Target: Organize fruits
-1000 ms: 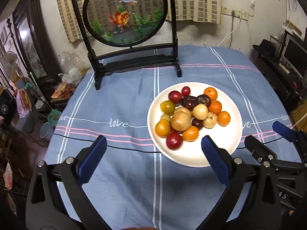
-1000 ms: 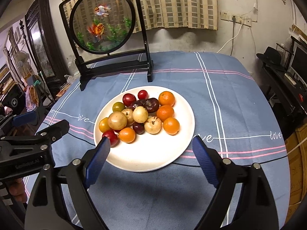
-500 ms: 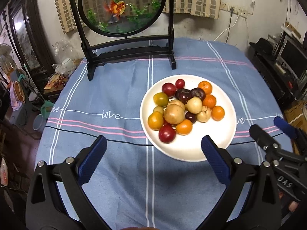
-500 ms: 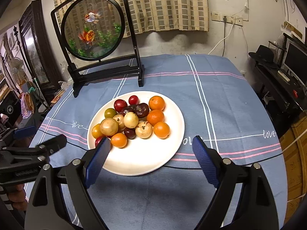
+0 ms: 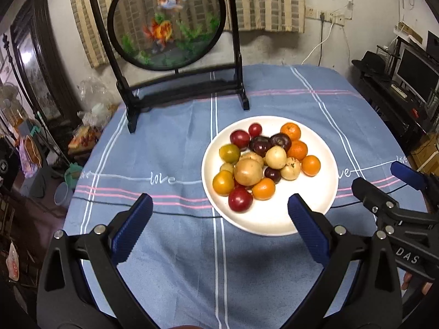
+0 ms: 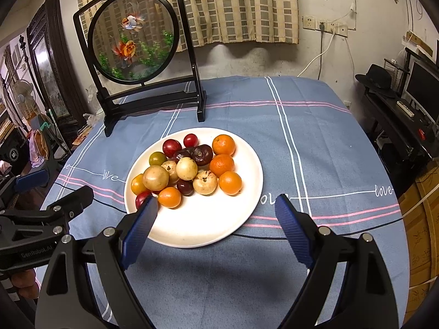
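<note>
Two claws, one in each of a person's hands, hover above the near side of a white plate point(image 6: 241, 213) that sits on a surface covered by a blue striped cloth point(image 6: 315, 142). Both are spread wide and carry nothing. The left claw point(image 5: 219, 219) hangs off the plate's near left, its right blue pad over the plate's near rim. The right claw point(image 6: 216, 219) hangs over the plate's near edge, with its left pad crossing the rim beside a red fruit.

All the fruits point(image 6: 189, 167) lie on the plate, heaped in its far half and touching one another, while the near half of the plate is bare. Three oranges point(image 6: 221, 164) line the right side of the heap. Dark red and purple fruits sit at the far side, pale yellow round ones fill the middle, and a green and a yellow-orange one lie on the left.

Similar colours partly sit together, so the heap could fit sorting either under way or finished; the pictures do not settle which. The wide spread of the claws probably suits reaching around a single round fruit.

Beyond the plate stands a round goldfish screen point(image 6: 134, 41) in a black frame.
</note>
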The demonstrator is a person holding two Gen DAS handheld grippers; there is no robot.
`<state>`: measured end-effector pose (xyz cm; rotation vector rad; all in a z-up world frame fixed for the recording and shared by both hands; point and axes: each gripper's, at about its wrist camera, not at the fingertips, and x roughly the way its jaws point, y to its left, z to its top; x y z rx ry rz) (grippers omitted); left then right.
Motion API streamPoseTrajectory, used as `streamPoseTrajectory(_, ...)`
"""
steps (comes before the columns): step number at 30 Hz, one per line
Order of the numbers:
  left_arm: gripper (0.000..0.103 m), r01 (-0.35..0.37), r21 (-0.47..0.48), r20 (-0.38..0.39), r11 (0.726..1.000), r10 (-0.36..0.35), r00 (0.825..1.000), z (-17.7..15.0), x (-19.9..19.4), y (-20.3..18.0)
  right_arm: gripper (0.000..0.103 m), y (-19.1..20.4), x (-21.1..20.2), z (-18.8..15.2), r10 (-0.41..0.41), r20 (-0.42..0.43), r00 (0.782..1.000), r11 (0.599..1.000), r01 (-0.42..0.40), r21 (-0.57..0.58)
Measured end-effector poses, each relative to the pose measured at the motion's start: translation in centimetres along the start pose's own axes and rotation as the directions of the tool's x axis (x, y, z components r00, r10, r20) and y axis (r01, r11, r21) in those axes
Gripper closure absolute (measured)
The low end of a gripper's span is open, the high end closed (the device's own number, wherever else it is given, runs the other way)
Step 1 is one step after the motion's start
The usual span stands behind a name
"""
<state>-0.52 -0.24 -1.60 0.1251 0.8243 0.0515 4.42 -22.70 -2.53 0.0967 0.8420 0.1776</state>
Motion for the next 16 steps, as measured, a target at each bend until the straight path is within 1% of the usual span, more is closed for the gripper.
streamPoseTrajectory(2,0.003,-0.003,0.014,0.019,1.000,0.002,1.000,0.0,-0.3,-0.2,0.015,0.0,0.0,0.0,-0.001,0.000,1.000,1.000,0.001,0.001)
streamPoseTrajectory(4,0.003,0.001,0.014,0.016,1.000,-0.001,1.000,0.1,-0.2,-0.3,0.015,-0.1,0.0,-0.1,-0.005,-0.001,1.000,1.000,0.005,0.002)
streamPoseTrajectory(7,0.003,0.016,-0.011,-0.013,1.000,-0.016,1.000,0.3,0.2,0.0,0.015,-0.3,-0.1,-0.1,-0.005,-0.001,1.000,1.000,0.005,0.007)
streamPoseTrajectory(8,0.003,0.030,-0.025,-0.036,0.999,-0.031,0.999,0.4,0.6,0.2,0.015,-0.3,-0.1,-0.1,-0.006,0.001,1.000,1.000,0.006,0.006)
streamPoseTrajectory(10,0.003,0.036,-0.053,-0.065,0.998,-0.040,0.997,0.6,1.0,0.7,0.015,-0.3,-0.2,-0.1,-0.009,0.002,1.000,1.000,0.009,0.004)
streamPoseTrajectory(16,0.003,0.025,-0.051,-0.059,0.998,-0.028,0.998,0.7,0.7,0.6,0.015,-0.6,-0.1,-0.1,-0.012,-0.002,1.000,1.000,0.012,0.010)
